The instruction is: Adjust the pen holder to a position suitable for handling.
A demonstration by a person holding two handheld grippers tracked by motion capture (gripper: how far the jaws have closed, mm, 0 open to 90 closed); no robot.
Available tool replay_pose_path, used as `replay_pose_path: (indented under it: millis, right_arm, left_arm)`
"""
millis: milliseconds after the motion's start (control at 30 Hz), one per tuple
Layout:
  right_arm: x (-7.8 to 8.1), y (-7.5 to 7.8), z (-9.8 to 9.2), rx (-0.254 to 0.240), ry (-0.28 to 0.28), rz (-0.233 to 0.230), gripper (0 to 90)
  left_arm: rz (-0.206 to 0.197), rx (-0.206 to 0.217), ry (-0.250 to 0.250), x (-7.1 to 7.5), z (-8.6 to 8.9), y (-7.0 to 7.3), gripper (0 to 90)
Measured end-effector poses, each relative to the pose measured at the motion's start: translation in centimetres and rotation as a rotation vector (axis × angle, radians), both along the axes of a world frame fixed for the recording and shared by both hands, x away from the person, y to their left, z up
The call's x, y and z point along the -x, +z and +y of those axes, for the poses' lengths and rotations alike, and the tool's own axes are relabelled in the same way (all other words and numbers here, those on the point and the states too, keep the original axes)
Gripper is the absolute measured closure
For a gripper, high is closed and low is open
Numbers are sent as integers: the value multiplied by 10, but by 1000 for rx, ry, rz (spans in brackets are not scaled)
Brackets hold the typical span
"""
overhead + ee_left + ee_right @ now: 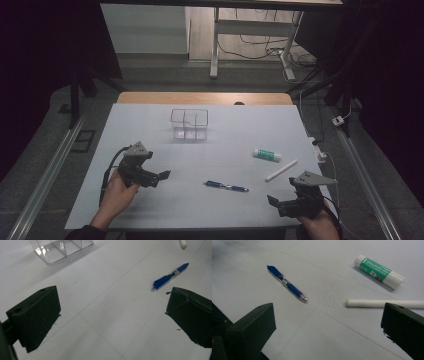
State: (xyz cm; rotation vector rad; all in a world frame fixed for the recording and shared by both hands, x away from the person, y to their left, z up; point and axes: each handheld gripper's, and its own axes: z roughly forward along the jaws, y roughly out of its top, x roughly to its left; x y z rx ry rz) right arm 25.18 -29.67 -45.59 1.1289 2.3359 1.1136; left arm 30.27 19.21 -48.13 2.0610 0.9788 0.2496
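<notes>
Nothing yet sorted: both claws, left [161, 176] and right [274, 200], gaped empty at lower frame, blue plastic click pen [226, 187] lying mid-tabletop between them, clear compartmented acrylic box [189, 124] at upper centre empty.

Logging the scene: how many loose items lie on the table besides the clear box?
3: a blue pen near the front centre, a glue stick to the right, and a white stick just in front of it.
</notes>
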Motion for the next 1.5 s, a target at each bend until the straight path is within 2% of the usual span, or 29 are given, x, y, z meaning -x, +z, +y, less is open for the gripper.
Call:
replay_pose_path:
  millis: [133,500,833,1100,1267,1333,1367,1467,1500]
  right_arm:
    - [0,0,0,0,0,0,0]
    - [0,0,0,0,-1,3,0]
    - [0,0,1,1,0,3,0]
    - [0,0,0,3,3,4,0]
    - [0,0,0,3,4,4,0]
    - [0,0,0,3,5,3,0]
    - [0,0,0,3,5,3,0]
    - [0,0,0,2,5,3,0]
    - [0,0,0,2,6,3,0]
  left_arm:
    - [7,-16,4,-10,-3,0,0]
    - [21,9,30,-36,-12,-1,0]
    - [16,-50,18,-59,-22,-2,0]
    - [27,-75,0,-79,-30,-8,0]
    - [34,-74,-11,-91,-38,-13,0]
    - [28,-102,-11,-94,-41,-16,30]
    - [20,-143,-10,-97,-43,-18,93]
    - [20,-162,-3,-100,-40,-19,174]
    - [27,-157,0,-101,-37,-20,285]
